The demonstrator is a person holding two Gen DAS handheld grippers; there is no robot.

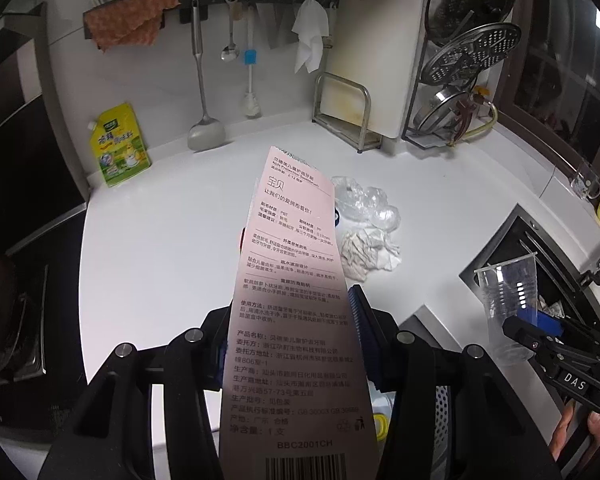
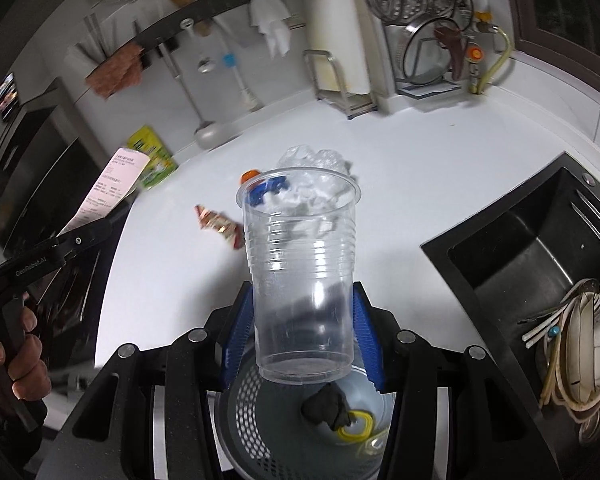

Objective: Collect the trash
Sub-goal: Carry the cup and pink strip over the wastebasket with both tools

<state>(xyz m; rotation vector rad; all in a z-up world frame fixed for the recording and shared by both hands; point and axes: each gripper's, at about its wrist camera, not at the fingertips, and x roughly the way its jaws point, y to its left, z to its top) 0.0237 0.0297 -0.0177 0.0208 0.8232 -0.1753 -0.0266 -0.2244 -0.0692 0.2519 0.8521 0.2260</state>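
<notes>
Item 1: pink toothbrush card (image 1: 296, 300). My left gripper (image 1: 290, 332) had its jaws clamped on the card's lower half. Its long axis ran straight forward from the jaws, printed face up, barcode end toward me, far end lifted above the white counter (image 1: 160, 240).

Item 2: clear plastic cup (image 2: 302, 276). My right gripper (image 2: 302, 332) had its blue pads (image 2: 366, 340) pressed against the cup's sides near the base. The cup stood upright between the jaws, mouth tilted forward and up, nothing inside it that I could see.

Item 3: grey perforated bin (image 2: 252, 412), directly below my right jaws. It held a dark lump (image 2: 326, 406) and a yellow loop (image 2: 356, 428).

Item 4: loose trash ahead of the jaws. I logged a crumpled tissue (image 1: 370, 254) and crinkled clear plastic (image 1: 364, 202) just right of the card's far end. In the right wrist view a red snack wrapper (image 2: 218, 226) lay ahead-left of the cup, and a blue piece (image 2: 266, 190) and an orange cap (image 2: 250, 176) showed beyond its rim.

Item 5: black sink (image 2: 520, 240), right of my right jaws, holding stacked dishes (image 2: 588, 360) at its near end.

Edges: the counter stayed open ahead-left of both jaws as far as the green pouch (image 1: 120, 146) at the back wall. The dark stove (image 1: 24, 280) bounded the left edge.
</notes>
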